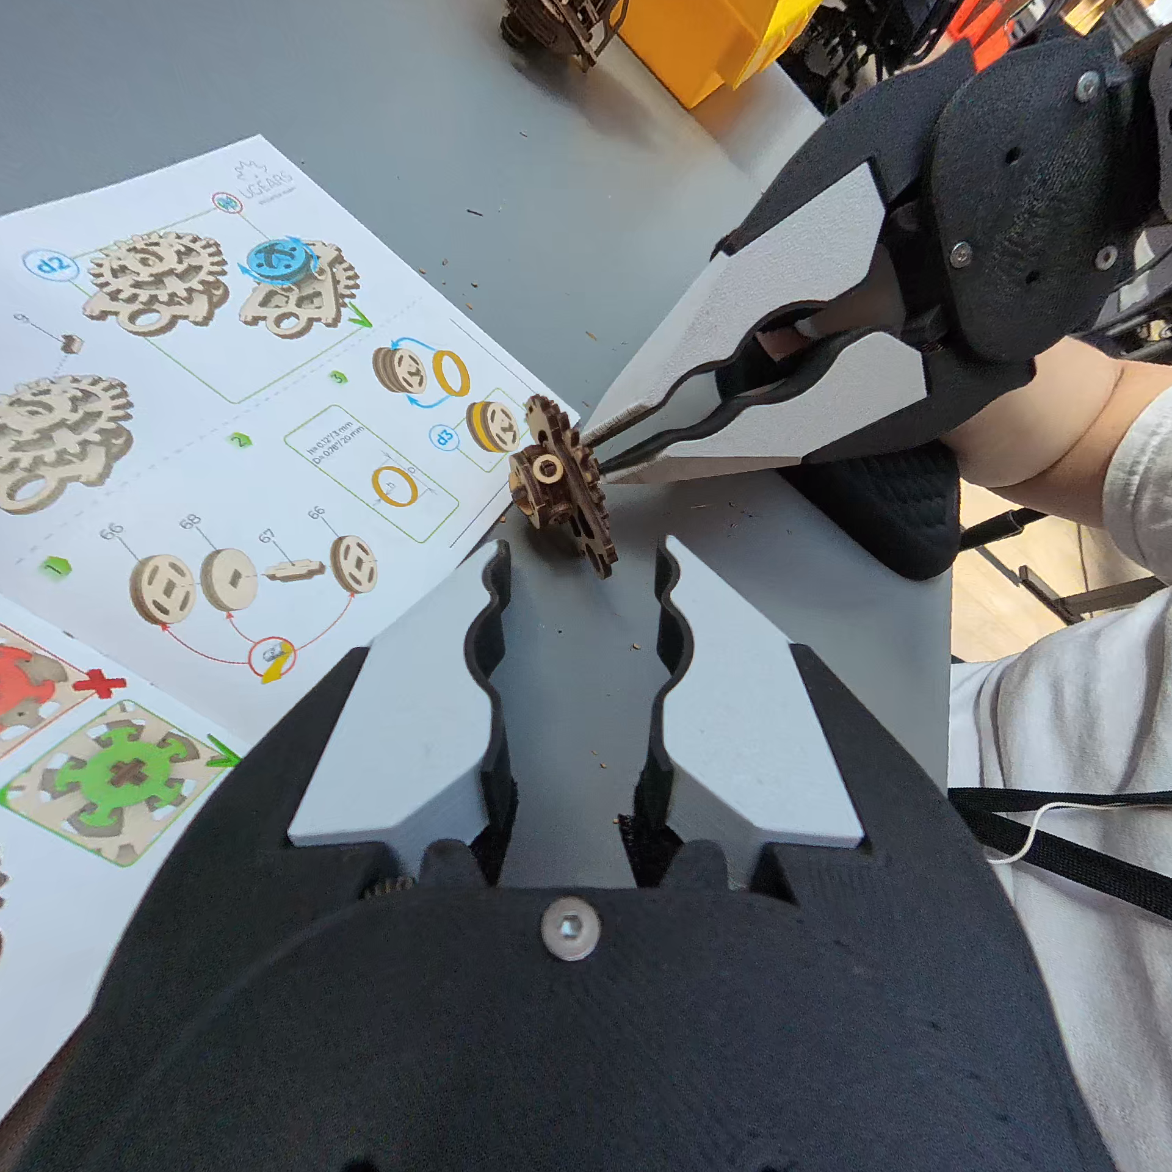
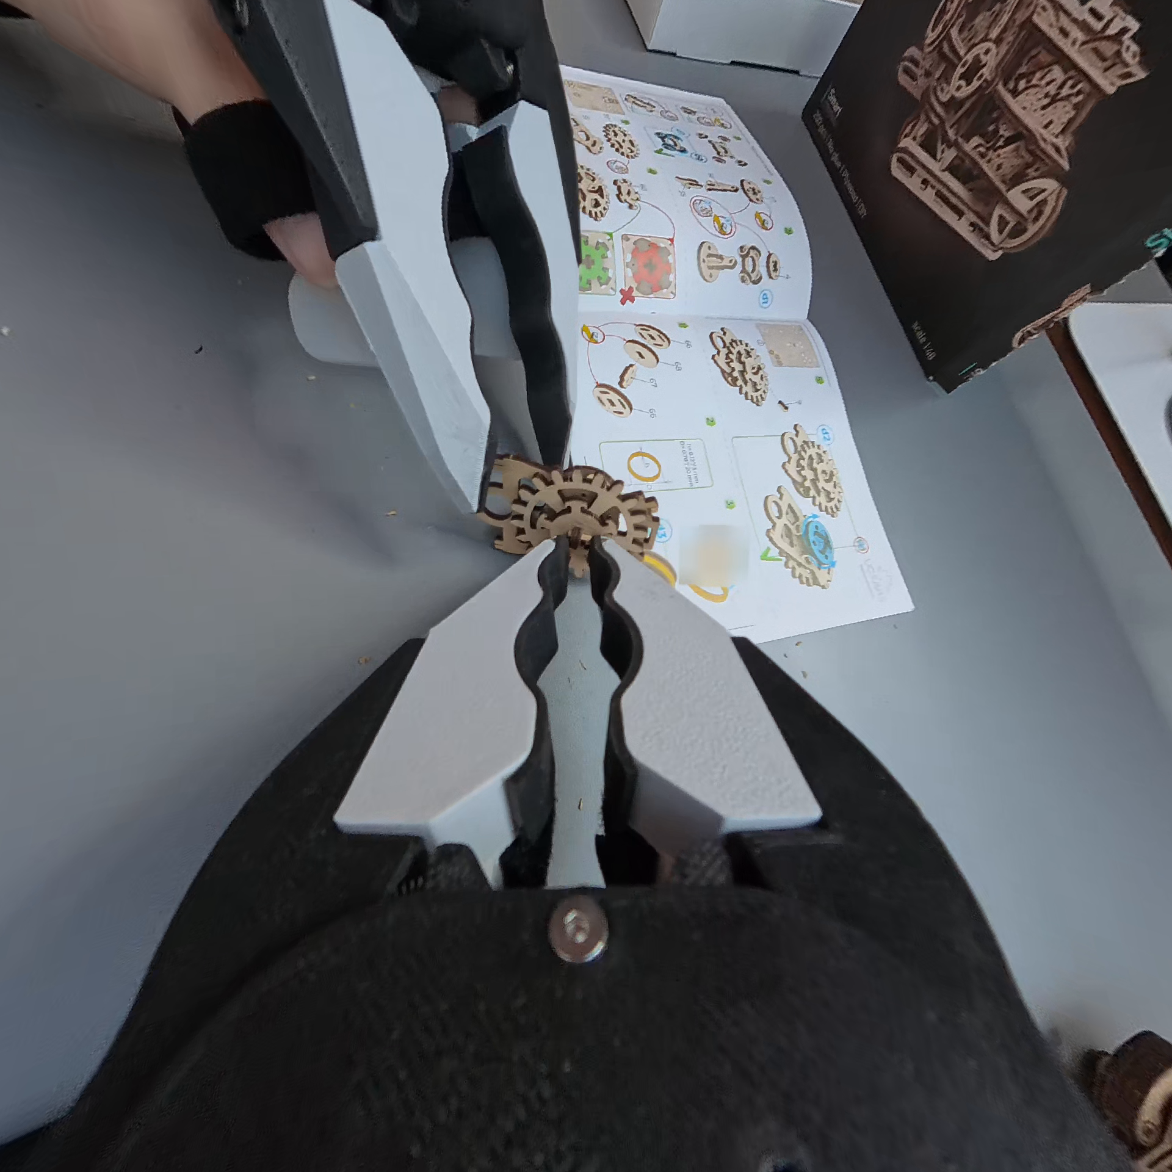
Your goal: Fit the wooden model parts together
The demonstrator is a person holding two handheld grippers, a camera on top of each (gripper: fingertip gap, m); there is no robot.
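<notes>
A wooden gear assembly point(image 1: 567, 488) of stacked toothed wheels on a plate is held just above the grey table point(image 1: 444, 127). My right gripper point(image 1: 597, 453) comes in from the right and is shut on its edge. In the right wrist view the right gripper point(image 2: 576, 553) pinches a small tab of the assembly point(image 2: 571, 507). My left gripper point(image 1: 586, 555) is open, with its tips on either side of the assembly's lower edge, not gripping it. In the right wrist view the left gripper point(image 2: 520, 475) reaches down from above to the assembly.
An open instruction booklet point(image 1: 222, 444) lies on the table left of the assembly, and also shows in the right wrist view point(image 2: 729, 380). A dark product box point(image 2: 989, 158), a yellow bin point(image 1: 697, 44) and a dark wooden model point(image 1: 564, 25) stand at the back. The table edge point(image 1: 950, 602) is close on the right. My two grippers' fingertips are within a few centimetres of each other.
</notes>
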